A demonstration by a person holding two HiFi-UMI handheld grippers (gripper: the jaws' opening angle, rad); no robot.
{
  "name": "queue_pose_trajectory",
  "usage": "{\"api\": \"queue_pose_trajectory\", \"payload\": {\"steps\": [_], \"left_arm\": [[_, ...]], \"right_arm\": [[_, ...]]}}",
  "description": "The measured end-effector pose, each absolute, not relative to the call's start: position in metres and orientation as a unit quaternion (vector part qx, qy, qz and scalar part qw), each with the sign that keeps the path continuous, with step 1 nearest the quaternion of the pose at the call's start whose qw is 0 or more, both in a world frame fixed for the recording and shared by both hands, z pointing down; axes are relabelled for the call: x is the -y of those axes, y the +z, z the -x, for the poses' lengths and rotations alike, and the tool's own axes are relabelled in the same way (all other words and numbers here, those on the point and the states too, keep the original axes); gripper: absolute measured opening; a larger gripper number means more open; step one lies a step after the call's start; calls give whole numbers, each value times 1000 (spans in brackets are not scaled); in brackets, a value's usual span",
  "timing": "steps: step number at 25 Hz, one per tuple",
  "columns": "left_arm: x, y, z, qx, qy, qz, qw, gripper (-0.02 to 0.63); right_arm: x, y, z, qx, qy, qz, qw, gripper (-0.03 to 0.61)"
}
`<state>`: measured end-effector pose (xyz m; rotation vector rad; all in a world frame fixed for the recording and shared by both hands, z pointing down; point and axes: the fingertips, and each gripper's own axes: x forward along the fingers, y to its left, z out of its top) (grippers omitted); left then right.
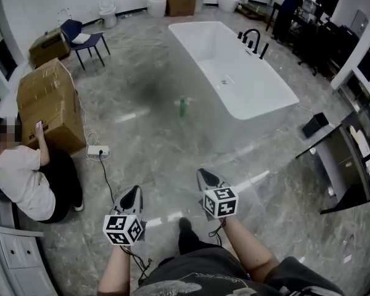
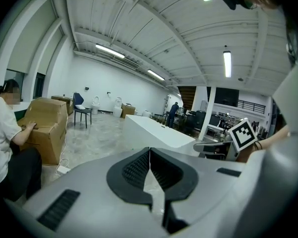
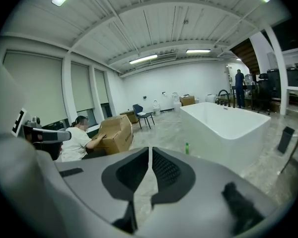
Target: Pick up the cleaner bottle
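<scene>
A small green cleaner bottle (image 1: pixel 182 107) stands upright on the marble floor beside the long side of the white bathtub (image 1: pixel 232 73). The right gripper view shows the bottle (image 3: pixel 186 148) far ahead, just above and right of the jaw tips. My left gripper (image 1: pixel 135 189) and right gripper (image 1: pixel 201 172) are held low in front of me, well short of the bottle. Both have their jaws together with nothing between them. In the left gripper view (image 2: pixel 149 149) the bottle is hidden.
A person in a white top (image 1: pixel 21 174) crouches at a large cardboard box (image 1: pixel 49 102) on the left, with a power strip and cable (image 1: pixel 96 150) on the floor. A dark chair (image 1: pixel 85 40) stands farther back. A dark table (image 1: pixel 346 165) stands on the right.
</scene>
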<state>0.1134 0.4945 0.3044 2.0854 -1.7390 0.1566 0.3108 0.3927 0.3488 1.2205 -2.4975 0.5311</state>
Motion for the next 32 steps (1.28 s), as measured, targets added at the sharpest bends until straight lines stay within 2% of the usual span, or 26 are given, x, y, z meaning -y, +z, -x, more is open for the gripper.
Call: {"api": "queue_pose_trajectory", "payload": {"steps": [14, 22, 32], "left_arm": [[-387, 292, -99, 650, 47, -730, 206, 15], [-343, 296, -53, 645, 34, -733, 213, 15], [-231, 319, 24, 576, 56, -783, 229, 15]], "right_arm": [[-279, 366, -312, 865, 219, -423, 154, 34], [-238, 365, -267, 865, 208, -427, 163, 34], [-155, 368, -195, 823, 223, -497, 161, 34]]}}
